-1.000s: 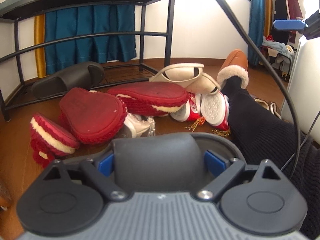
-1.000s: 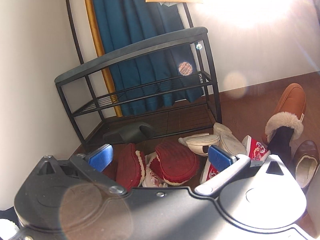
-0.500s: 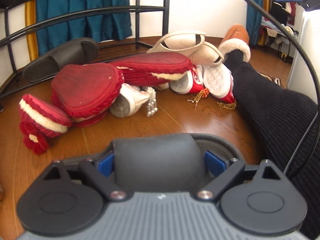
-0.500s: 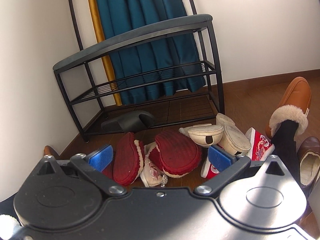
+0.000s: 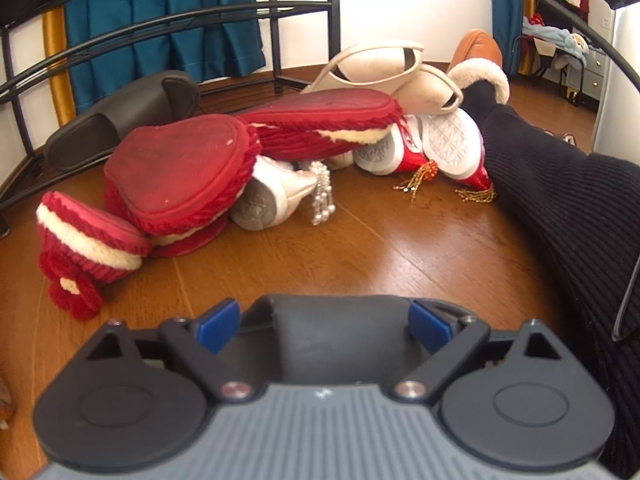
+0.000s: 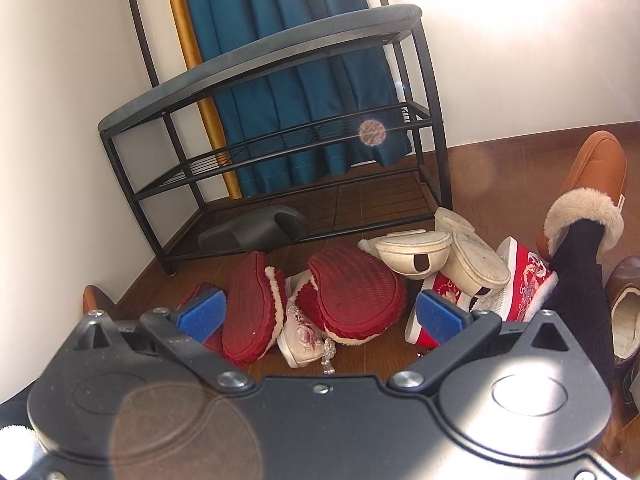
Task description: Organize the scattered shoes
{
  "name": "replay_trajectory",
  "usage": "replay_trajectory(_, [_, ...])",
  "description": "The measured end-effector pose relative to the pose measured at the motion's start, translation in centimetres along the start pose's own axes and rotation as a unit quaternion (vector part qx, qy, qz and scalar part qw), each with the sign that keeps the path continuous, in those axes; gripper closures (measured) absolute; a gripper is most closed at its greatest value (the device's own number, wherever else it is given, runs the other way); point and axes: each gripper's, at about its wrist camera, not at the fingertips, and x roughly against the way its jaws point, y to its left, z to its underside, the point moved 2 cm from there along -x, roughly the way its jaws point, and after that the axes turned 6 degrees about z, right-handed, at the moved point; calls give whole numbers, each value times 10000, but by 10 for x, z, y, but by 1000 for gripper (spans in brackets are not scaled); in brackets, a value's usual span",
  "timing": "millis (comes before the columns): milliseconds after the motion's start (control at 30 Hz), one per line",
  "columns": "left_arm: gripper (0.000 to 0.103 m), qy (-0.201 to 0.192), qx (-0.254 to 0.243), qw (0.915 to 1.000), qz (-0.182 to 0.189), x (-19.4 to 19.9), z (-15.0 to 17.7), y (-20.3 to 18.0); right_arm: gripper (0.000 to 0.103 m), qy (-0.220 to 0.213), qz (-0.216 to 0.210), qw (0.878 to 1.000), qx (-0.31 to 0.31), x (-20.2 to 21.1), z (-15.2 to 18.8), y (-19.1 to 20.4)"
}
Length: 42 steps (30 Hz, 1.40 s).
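Blue pads on the left gripper (image 5: 326,326) are clamped against a dark grey slipper (image 5: 332,340), which fills the gap between the jaws and sits low over the wood floor (image 5: 360,248). The right gripper (image 6: 322,316) is up higher with its jaws spread wide and nothing between them, looking down on the shoe pile. Closest in that pile from the left wrist view is a small red knit bootie (image 5: 86,240) with a cream cuff, then a red slipper (image 5: 180,168) tipped sole-up, leaning on a white baby shoe (image 5: 268,200) with a string of pearly beads hanging off it. A second red slipper (image 5: 320,120) lies sole-up across the top of the heap. Just right of those are two little red embroidered shoes (image 5: 432,148) with gold bead tassels, soles facing the camera, touching a leg in a black knit stocking (image 5: 560,200). Two cream slippers (image 5: 384,64) are stacked behind, and the foot wears a tan slipper (image 6: 596,176) with a fluffy collar; a brown slipper (image 6: 624,308) sits beside that leg. Farther back, another dark grey slipper (image 6: 256,230) lies on the bottom tier of the black metal shoe rack (image 6: 436,152), whose upper shelves hold nothing, with a teal curtain (image 6: 288,80) behind it.
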Motion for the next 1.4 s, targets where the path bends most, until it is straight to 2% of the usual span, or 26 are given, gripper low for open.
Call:
replay_trajectory(67, [9, -66, 49, 9999, -134, 7, -1, 2, 0, 72, -81, 9997, 222, -7, 1, 1])
replay_trajectory(167, [1, -322, 127, 9987, -385, 25, -9, 6, 0, 180, -201, 9981, 554, -18, 3, 3])
replay_trajectory(267, [1, -453, 237, 9967, -629, 44, -21, 9, 0, 419, -397, 9945, 877, -34, 9, 8])
replay_trajectory(500, [1, -595, 491, 9896, -1212, 90, -30, 15, 0, 1244, -1005, 9741, 1601, -79, 36, 21])
replay_trajectory(633, [1, -593, 706, 9806, -1729, 110, -26, 25, 0, 1708, -1375, 9534, 2071, -99, 53, 38])
replay_trajectory(767, [1, -688, 1198, 9679, -2101, 129, -21, 40, 0, 2032, -2003, 9196, 2701, -103, 78, 70])
replay_trajectory(900, [1, -865, 1552, 9560, -2334, 143, -16, 49, 0, 2072, -2493, 8839, 3371, -104, 99, 103])
replay_trajectory(1067, [1, -933, 1829, 9495, -2374, 152, -14, 56, 0, 2244, -2470, 8631, 3791, -116, 114, 128])
replay_trajectory(1400, [1, -926, 1985, 9454, -2415, 150, -8, 59, 0, 2688, -2350, 8259, 4364, -141, 132, 152])
